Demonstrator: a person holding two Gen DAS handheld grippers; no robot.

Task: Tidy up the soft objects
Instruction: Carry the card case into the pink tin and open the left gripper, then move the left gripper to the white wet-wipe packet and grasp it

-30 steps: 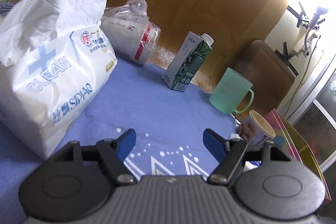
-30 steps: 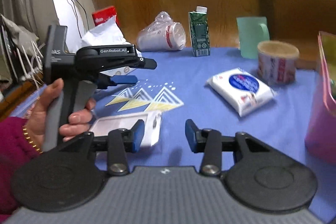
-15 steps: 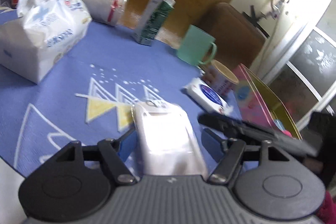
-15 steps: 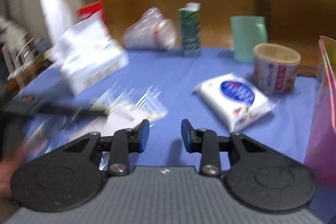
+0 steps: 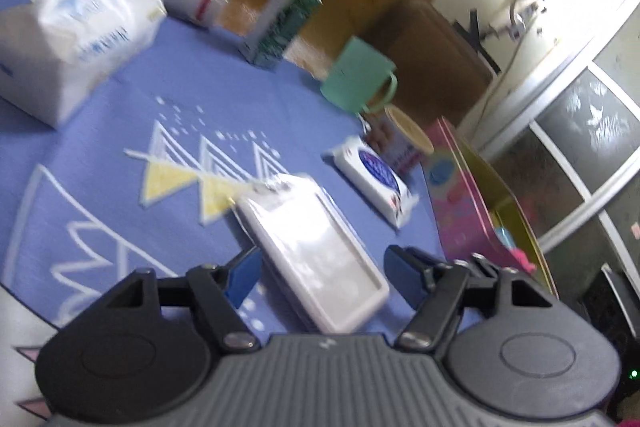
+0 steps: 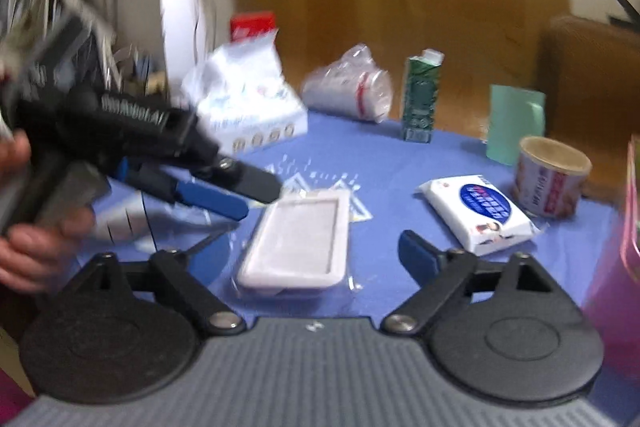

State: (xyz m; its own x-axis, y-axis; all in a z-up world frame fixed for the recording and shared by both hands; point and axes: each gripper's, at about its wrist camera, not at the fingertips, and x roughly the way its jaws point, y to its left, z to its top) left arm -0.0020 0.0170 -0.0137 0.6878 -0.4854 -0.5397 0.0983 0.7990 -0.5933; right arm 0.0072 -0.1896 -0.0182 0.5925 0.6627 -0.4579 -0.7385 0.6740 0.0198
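A periwinkle-blue cloth [image 5: 120, 131] covers the counter, printed with white outlined triangles, yellow filled triangles and white dots. Between the left claw's [image 5: 320, 273] blue-padded tips lies a white-framed translucent packet [image 5: 312, 247]. Ahead and right of it sit a white wipes pack [image 5: 374, 183] with a dark blue oval label, a mint-green mug [image 5: 356, 77], a green-and-white carton [image 5: 284, 23] and a pink box [image 5: 460, 203] with a yellow interior.

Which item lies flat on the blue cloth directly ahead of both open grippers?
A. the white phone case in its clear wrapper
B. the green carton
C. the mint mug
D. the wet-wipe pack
A: the white phone case lies flat between the spread fingers of the right gripper and the left gripper.
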